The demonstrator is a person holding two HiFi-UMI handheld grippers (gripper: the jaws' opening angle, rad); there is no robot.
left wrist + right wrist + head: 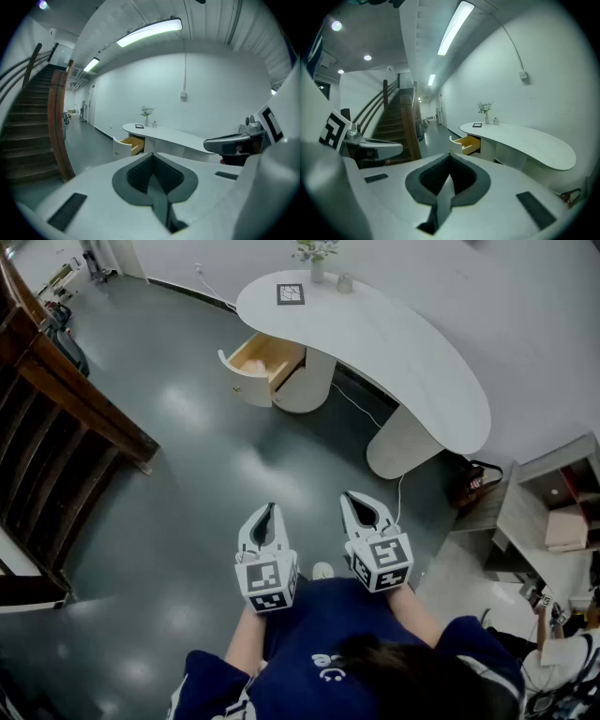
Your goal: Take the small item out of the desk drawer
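A curved white desk point(394, 343) stands far ahead by the wall, its wooden drawer point(265, 360) pulled open at the left end. Something pale lies in the drawer, too small to make out. My left gripper point(266, 514) and right gripper point(364, 502) are held side by side close to the person's body, far short of the desk, both shut and holding nothing. The same desk point(168, 136) and its open drawer point(129, 144) appear beyond the closed jaws in the left gripper view. From the right gripper view the drawer point(468, 143) also shows open.
A dark wooden staircase point(56, 427) rises at the left. On the desk stand a vase with a plant point(317, 259) and a square marker card point(291, 294). A cable point(361, 409) runs along the floor under the desk. Shelves point(553, 512) and a bag point(476, 484) are at the right.
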